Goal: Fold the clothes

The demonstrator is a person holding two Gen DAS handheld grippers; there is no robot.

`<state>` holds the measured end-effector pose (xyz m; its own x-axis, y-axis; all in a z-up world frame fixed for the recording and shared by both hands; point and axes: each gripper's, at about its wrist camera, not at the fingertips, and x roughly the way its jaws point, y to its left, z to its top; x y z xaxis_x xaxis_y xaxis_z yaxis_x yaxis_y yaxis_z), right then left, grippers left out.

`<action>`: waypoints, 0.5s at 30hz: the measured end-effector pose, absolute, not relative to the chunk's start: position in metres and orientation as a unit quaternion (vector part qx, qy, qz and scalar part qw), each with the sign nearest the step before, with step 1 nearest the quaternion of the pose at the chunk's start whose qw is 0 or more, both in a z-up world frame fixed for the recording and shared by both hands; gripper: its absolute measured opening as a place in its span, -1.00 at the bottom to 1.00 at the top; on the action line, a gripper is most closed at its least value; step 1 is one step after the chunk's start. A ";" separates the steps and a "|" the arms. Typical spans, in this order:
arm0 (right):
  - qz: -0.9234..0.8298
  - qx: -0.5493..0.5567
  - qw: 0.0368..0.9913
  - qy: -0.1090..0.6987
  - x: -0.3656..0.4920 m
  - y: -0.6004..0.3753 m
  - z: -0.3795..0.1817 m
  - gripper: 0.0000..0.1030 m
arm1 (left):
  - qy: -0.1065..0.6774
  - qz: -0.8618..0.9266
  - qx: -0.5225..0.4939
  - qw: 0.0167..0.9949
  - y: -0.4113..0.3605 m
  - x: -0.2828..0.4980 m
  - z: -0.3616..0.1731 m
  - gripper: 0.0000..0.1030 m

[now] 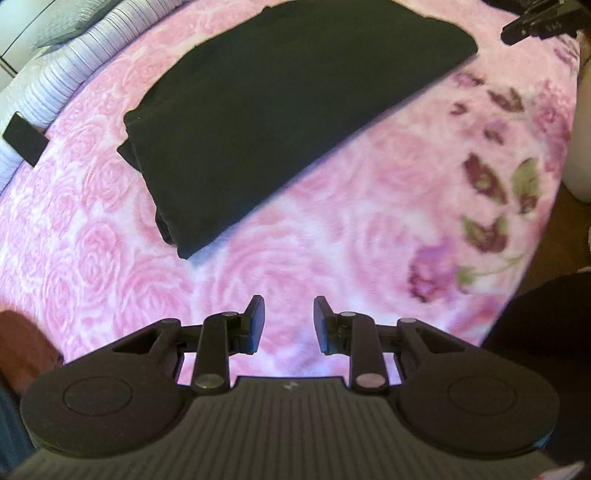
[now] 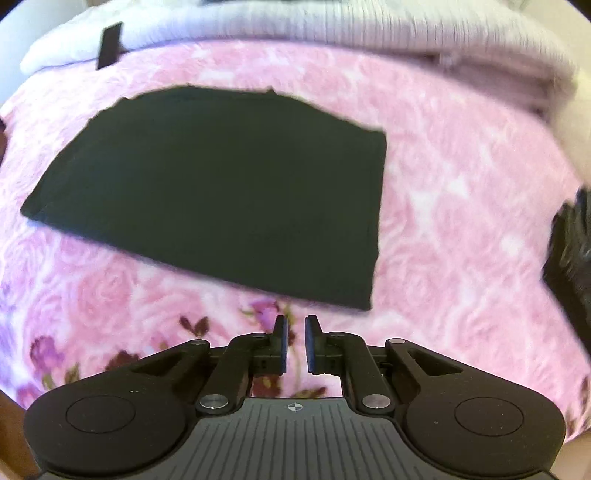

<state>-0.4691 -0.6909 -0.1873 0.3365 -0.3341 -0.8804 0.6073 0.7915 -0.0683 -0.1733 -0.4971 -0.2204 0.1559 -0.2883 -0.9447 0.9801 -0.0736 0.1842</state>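
A dark green garment lies folded flat into a rectangle on a pink rose-patterned blanket. It also shows in the right wrist view. My left gripper is open and empty, hovering above the blanket, short of the garment's near corner. My right gripper is open by a narrow gap and empty, just short of the garment's near right corner. The right gripper also shows at the top right of the left wrist view.
A white ribbed blanket lies along the far edge of the bed. A small black object rests at its border, also seen in the right wrist view. A dark object sits at the right edge.
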 end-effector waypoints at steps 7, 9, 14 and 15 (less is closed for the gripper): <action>-0.305 0.142 0.795 0.504 -0.477 -0.666 -0.163 -0.39 | 0.347 -0.541 0.489 0.589 -0.481 -0.189 -0.193 -0.54; -0.314 0.139 0.790 0.508 -0.474 -0.660 -0.158 -0.98 | 0.345 -0.543 0.491 0.587 -0.479 -0.189 -0.189 -0.54; -0.320 0.136 0.795 0.497 -0.457 -0.644 -0.152 -0.75 | 0.336 -0.557 0.486 0.584 -0.475 -0.176 -0.185 -0.54; -0.322 0.136 0.795 0.496 -0.453 -0.641 -0.151 -0.32 | 0.334 -0.560 0.484 0.583 -0.474 -0.172 -0.185 -0.54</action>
